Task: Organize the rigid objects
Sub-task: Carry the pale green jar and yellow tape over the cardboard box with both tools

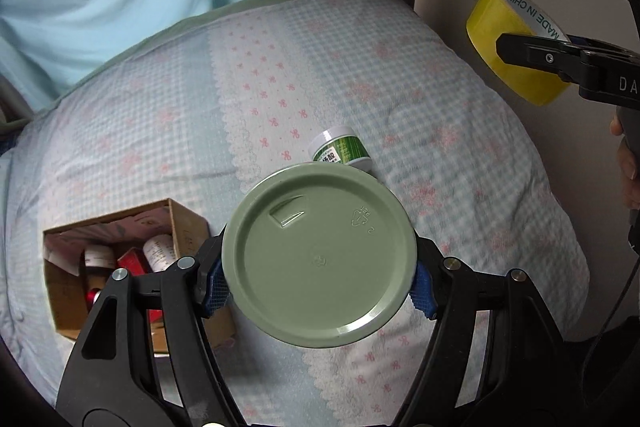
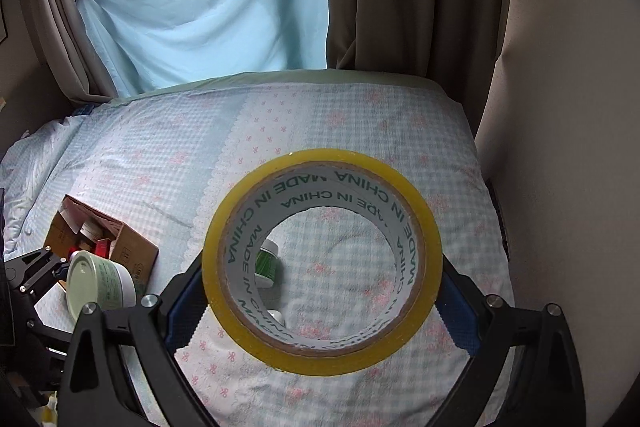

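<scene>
Over at the left of the bed, the cardboard box [image 1: 120, 259] sits open on the checked quilt [image 1: 280, 75], already holding a few bottles and a red carton. That is where I judge both of my loads should go. My left gripper [image 1: 320, 279] is closed about halfway on a green-lidded tub [image 1: 320, 255], blue pads pressing its sides, lid facing the camera, held clear above the quilt just right of the box. A small green-labelled jar [image 1: 340, 149] lies loose on the quilt just beyond it, not yet collected. Further right, my right gripper [image 2: 320, 301] clamps a yellow tape roll [image 2: 322, 263] across its outer rim, raised well off the bed near the wall [image 2: 560, 147].

To do this well I would bring the tub over the box's free corner and lower it before letting go, so it does not knock the bottles. The tape can follow, laid flat on top; the jar comes last.
</scene>
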`<state>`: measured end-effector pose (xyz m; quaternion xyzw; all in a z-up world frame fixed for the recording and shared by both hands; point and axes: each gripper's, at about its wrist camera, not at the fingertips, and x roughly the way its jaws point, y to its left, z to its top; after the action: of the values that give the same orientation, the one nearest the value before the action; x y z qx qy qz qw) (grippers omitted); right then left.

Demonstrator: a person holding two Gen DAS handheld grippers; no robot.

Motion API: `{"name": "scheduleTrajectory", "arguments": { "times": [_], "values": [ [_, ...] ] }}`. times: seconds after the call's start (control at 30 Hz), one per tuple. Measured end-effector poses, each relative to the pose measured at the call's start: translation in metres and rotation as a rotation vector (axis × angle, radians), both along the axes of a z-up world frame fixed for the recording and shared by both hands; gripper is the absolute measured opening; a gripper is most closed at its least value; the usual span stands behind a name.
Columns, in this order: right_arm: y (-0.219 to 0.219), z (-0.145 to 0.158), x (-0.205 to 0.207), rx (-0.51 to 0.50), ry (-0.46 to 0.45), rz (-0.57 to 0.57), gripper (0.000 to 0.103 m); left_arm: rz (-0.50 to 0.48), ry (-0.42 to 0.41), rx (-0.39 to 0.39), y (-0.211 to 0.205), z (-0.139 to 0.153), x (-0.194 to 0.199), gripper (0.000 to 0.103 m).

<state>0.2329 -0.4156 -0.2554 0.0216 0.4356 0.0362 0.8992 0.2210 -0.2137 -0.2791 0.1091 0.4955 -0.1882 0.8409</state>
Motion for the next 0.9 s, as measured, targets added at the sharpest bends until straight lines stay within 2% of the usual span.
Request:
{"name": "scheduleTrajectory", "arguments": {
  "times": [0.23, 0.43, 0.63, 0.9],
  "values": [
    [0.022, 0.079, -0.031, 0.033, -0.023, -0.029, 0.097, 0.081, -0.058, -0.037, 0.05, 0.084, -0.023, 0.068],
    [0.058, 0.112, -0.051, 0.037, -0.02, -0.021, 0.097, 0.141, -0.098, -0.051, 0.103, 0.128, -0.033, 0.068],
    [0.115, 0.124, -0.061, 0.052, -0.018, 0.008, 0.097, 0.159, -0.123, -0.04, 0.168, 0.147, -0.035, 0.068],
    [0.219, 0.129, -0.063, 0.099, -0.005, -0.021, 0.097, 0.117, -0.089, -0.033, 0.268, 0.145, -0.024, 0.068]
  ]
}}
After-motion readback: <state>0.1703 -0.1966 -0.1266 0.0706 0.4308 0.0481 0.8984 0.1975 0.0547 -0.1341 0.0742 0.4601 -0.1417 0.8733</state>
